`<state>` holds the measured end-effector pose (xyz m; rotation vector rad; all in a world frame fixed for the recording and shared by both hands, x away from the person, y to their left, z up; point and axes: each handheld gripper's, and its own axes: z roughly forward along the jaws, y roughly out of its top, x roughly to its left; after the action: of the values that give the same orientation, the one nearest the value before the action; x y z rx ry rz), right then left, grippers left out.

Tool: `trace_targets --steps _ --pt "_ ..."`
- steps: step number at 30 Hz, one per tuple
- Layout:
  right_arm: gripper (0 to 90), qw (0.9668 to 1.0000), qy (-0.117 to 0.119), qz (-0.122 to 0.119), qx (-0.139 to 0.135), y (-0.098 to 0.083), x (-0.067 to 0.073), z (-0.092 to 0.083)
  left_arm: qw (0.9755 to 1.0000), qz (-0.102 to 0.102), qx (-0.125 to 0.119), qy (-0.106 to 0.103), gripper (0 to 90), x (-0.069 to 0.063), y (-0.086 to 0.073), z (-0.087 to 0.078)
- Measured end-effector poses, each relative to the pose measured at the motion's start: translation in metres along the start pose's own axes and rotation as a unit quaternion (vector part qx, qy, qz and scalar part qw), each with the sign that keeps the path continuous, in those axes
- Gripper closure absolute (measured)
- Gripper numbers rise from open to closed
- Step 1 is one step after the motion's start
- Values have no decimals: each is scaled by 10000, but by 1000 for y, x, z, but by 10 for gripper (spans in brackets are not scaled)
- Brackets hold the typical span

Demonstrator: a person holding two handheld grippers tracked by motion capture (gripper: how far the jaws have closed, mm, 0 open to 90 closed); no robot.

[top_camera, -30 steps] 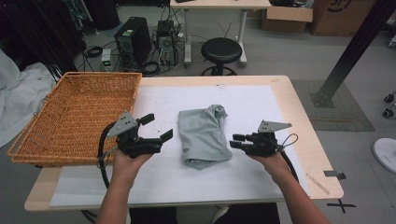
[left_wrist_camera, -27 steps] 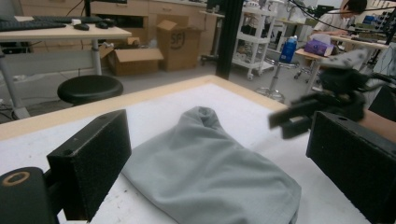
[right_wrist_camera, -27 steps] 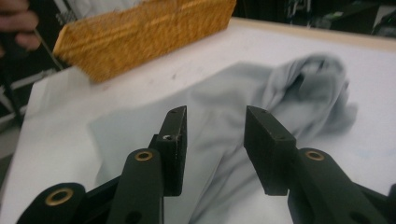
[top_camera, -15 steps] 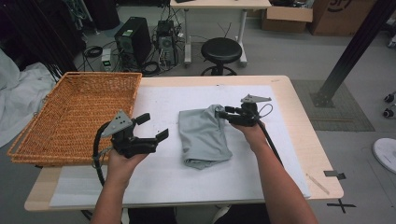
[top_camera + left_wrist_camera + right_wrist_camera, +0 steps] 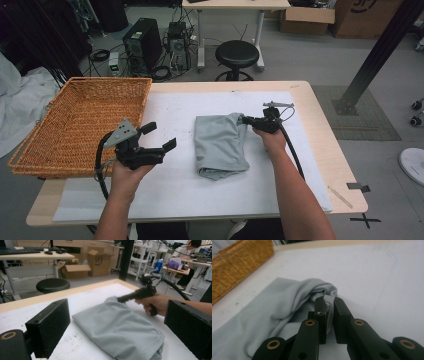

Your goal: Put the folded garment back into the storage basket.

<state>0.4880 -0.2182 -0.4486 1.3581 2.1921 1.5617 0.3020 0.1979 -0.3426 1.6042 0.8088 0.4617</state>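
A folded grey cloth (image 5: 220, 145) (image 5: 117, 327) (image 5: 274, 307) lies on the white mat in the middle of the table. My right gripper (image 5: 243, 120) (image 5: 118, 299) (image 5: 329, 301) is at the cloth's far right corner. Its jaws have just been closing, and they now pinch a bunched fold of the fabric between the pads. My left gripper (image 5: 161, 136) (image 5: 115, 323) hovers left of the cloth, jaws wide open with nothing in them, pointing toward the cloth.
A wicker basket (image 5: 75, 82) (image 5: 237, 262) stands at the table's left end, next to the left hand. The white mat (image 5: 165, 200) covers most of the wooden table (image 5: 320, 130). A black stool (image 5: 236, 52) and computer cases stand on the floor beyond the far edge.
My right gripper has moved from the cloth's right side to its far right corner and shut on the fabric there. The left gripper has hardly moved.
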Motion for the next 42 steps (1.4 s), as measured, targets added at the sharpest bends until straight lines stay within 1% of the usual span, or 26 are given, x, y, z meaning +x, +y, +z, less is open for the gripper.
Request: trace_targets --steps 1,3,4,5,6,7,9,14,17,19,21,23,25,28,30,31,32,34,38,40,42 --pt "823 9999 -69 27 91 -2 -2 0 10000 -4 0 -3 71 0 0 1" --pt "792 9999 -95 31 61 -4 -2 -1 10000 -4 0 -24 71 -1 -1 2" --pt "768 10000 -72 -35 21 -4 0 -3 10000 3 6 -42 71 -2 -2 3" --pt "715 9999 -95 -142 -22 -2 2 -4 10000 10 7 -46 71 -2 -2 3" --pt "670 9998 -69 -180 -101 -1 4 -7 10000 -15 -8 -69 71 -2 -3 4" --pt "599 9995 -57 -234 -195 3 7 -11 10000 -22 -23 -70 71 -2 -3 5" --pt "589 9991 58 -305 -304 7 12 -17 10000 -22 -40 -80 71 -2 -3 5" --pt "565 9957 270 -722 -519 12 29 -34 9999 -16 -70 -133 71 -4 -3 8" --pt "528 9940 410 -812 -613 10 39 -43 9999 -1 -30 -139 71 -5 -4 12" --pt "503 9930 532 -834 -641 7 44 -47 9999 22 42 -139 71 -6 -7 16" --pt "498 9923 598 -921 -575 2 50 -51 9998 45 125 -178 76 -7 -11 20" --pt "499 9914 624 -1028 -520 -2 55 -54 9995 57 227 -198 78 -8 -16 25" --pt "500 9909 629 -1090 -479 -6 58 -57 9993 11 276 -234 78 -9 -22 30" --pt "501 9905 669 -1100 -476 -11 60 -62 9990 -8 403 -214 80 -11 -32 36" --pt "502 9900 664 -1131 -516 -12 61 -67 9983 -48 535 -216 80 -12 -41 40" --pt "502 9900 652 -1121 -553 -12 60 -70 9981 -38 565 -223 85 -12 -44 41" --pt "502 9900 653 -1107 -574 -12 59 -72 9979 -71 606 -234 96 -13 -48 42" --pt "500 9896 637 -1123 -626 -11 59 -77 9969 -137 716 -299 156 -15 -55 46" --pt "474 9885 652 -1143 -741 -10 58 -84 9945 -54 984 -368 159 -22 -66 57" --pt "427 9878 694 -1133 -812 -8 58 -88 9931 -35 1079 -456 160 -25 -70 62" --pt "401 9869 754 -1100 -909 -6 59 -93 9915 52 1199 -505 163 -28 -72 67"
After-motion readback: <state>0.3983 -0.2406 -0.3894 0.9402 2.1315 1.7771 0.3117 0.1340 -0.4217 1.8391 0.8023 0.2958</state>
